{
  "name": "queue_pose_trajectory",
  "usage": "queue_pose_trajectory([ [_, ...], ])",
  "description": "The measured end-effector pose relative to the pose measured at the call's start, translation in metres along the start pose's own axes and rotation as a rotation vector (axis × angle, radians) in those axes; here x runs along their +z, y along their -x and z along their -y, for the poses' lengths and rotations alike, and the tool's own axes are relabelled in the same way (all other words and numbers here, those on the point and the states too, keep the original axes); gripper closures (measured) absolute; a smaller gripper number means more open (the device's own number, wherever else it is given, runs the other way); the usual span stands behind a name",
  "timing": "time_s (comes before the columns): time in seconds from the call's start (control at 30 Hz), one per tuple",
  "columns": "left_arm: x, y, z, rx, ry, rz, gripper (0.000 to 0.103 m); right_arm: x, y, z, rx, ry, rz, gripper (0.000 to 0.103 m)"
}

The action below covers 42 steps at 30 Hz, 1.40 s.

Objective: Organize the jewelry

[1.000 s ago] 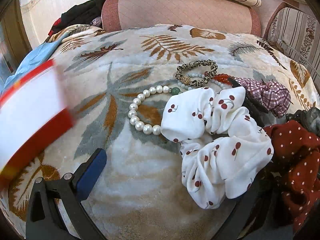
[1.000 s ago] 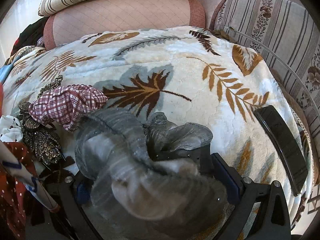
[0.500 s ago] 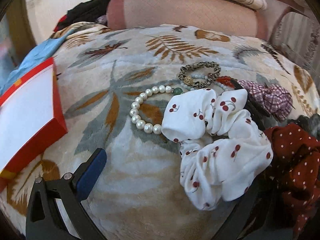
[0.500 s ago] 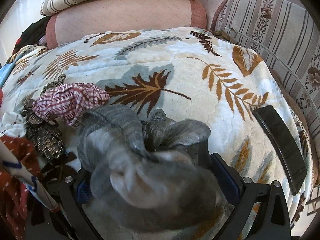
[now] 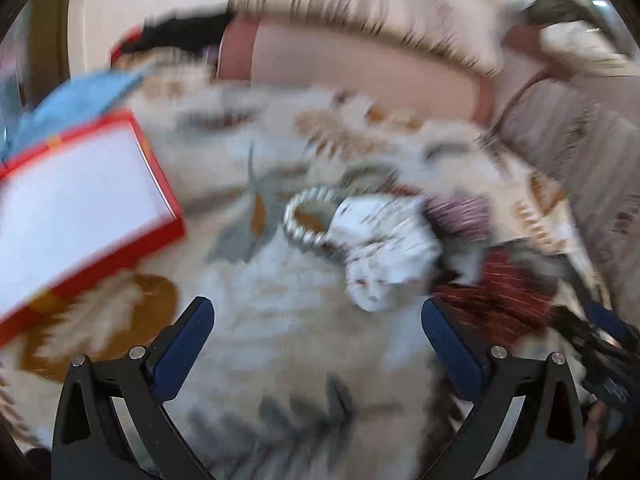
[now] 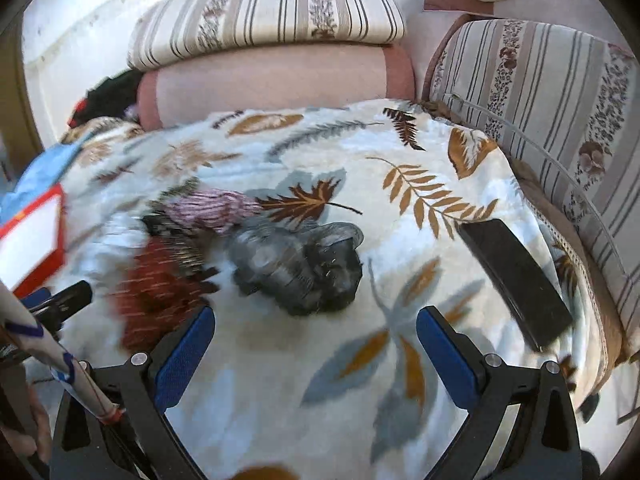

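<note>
A pearl bracelet [image 5: 306, 220] lies on the leaf-print blanket next to a white cherry-print scrunchie [image 5: 384, 248]. A plaid scrunchie [image 5: 460, 212] and a red dotted scrunchie [image 5: 496, 292] lie to their right. A red box with a white inside [image 5: 76, 204] sits at the left. My left gripper [image 5: 318, 328] is open and empty, short of the white scrunchie; this view is blurred. My right gripper [image 6: 316, 336] is open and empty, just short of a grey scrunchie [image 6: 296, 264] on the blanket. The plaid scrunchie [image 6: 208, 208], the red scrunchie [image 6: 156, 284] and the box [image 6: 32, 236] show at the left.
A black phone [image 6: 516, 276] lies on the blanket [image 6: 400, 216] at the right, near the edge. Striped cushions [image 6: 264, 24] and a pink bolster [image 6: 272, 76] bound the back and right. A blue cloth [image 5: 76, 100] lies beyond the box. A white stick [image 6: 52, 356] crosses the lower left.
Both grippers have pulled back and up, so the items look smaller and farther. The grey scrunchie has left my right gripper and lies on the blanket. The left view has turned blurry.
</note>
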<state>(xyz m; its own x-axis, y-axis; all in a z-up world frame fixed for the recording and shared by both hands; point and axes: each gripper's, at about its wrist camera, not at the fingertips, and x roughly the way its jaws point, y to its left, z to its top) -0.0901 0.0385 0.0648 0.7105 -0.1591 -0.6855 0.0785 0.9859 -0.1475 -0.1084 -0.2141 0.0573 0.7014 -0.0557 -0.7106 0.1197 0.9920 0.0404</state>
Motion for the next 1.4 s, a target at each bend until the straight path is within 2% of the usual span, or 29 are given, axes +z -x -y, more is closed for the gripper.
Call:
queue_pose_trajectory([
  [0.03,0.001,0.021,0.004,0.013,-0.028,0.044,0.000,-0.001,0.009,-0.001,0.018,-0.003,0.009,0.001],
  [0.13,0.006,0.091,0.017,-0.012,-0.087,0.167,0.000,-0.001,0.041,-0.012,0.032,0.035,0.058,0.001],
  [0.23,0.009,0.131,0.021,0.006,-0.090,0.232,0.000,0.000,0.067,-0.021,0.047,0.056,0.093,0.001],
  [0.33,0.014,0.144,0.020,0.019,-0.091,0.254,0.000,0.004,0.085,-0.028,0.055,0.077,0.110,0.001],
  [0.57,0.009,0.139,0.020,0.035,-0.104,0.223,0.000,0.007,0.107,-0.030,0.036,0.096,0.148,0.001],
  [1.4,0.008,0.116,0.017,0.034,-0.095,0.148,0.000,0.003,0.093,-0.035,0.052,0.108,0.105,0.001],
])
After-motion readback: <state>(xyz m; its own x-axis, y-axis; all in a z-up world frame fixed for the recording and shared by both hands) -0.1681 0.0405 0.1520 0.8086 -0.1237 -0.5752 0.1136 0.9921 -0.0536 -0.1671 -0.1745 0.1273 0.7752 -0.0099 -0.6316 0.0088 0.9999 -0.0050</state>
